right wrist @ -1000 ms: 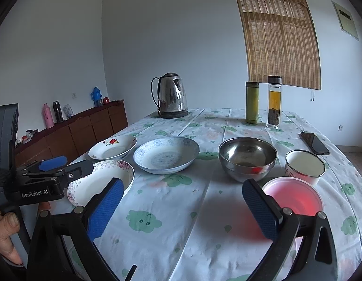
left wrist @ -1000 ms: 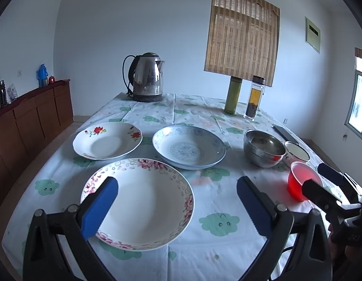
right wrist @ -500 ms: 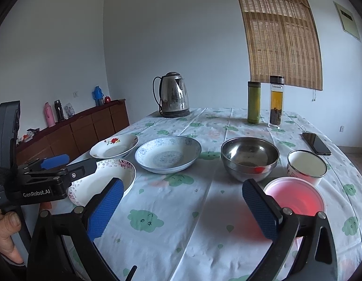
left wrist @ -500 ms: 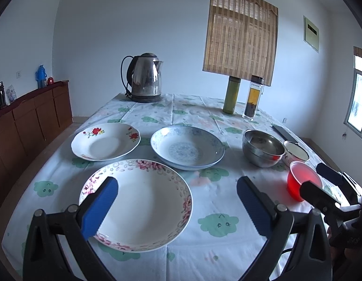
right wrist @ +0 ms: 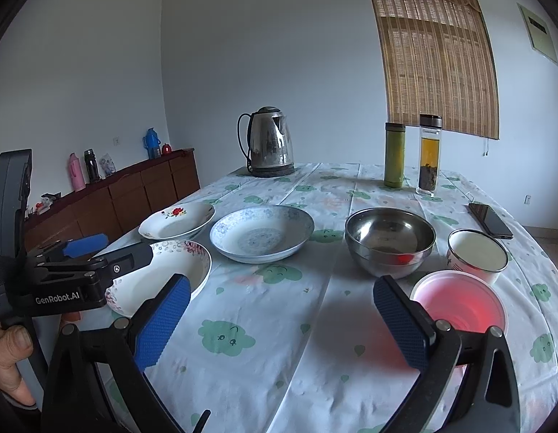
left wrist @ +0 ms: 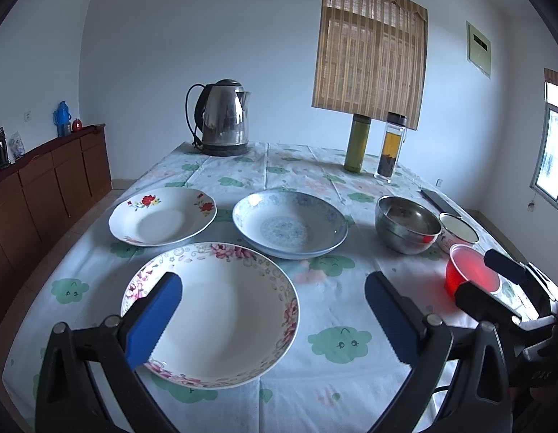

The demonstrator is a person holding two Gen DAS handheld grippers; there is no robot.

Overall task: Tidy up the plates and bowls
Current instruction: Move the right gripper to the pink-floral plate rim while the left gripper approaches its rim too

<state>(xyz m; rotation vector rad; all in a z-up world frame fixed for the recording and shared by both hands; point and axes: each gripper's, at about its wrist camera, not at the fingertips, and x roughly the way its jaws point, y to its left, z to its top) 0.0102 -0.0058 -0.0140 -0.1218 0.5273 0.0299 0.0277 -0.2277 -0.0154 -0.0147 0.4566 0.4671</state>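
A pink-flowered plate (left wrist: 221, 310) lies nearest on the table, with a red-flowered plate (left wrist: 163, 216) behind it and a blue-patterned plate (left wrist: 289, 227) to the right. A steel bowl (right wrist: 390, 240), a white enamel bowl (right wrist: 477, 254) and a red plastic bowl (right wrist: 459, 305) sit on the right side. My left gripper (left wrist: 275, 321) is open and empty, its left finger over the pink-flowered plate. My right gripper (right wrist: 282, 324) is open and empty above the cloth, its right finger beside the red bowl.
A kettle (left wrist: 224, 122), a green flask (left wrist: 356, 144) and a glass tea bottle (left wrist: 390, 149) stand at the far end. A phone (right wrist: 490, 220) lies at the right edge. A wooden sideboard (right wrist: 109, 198) runs along the left wall.
Both grippers have drifted slightly forward and stay open. The dishes have not moved.
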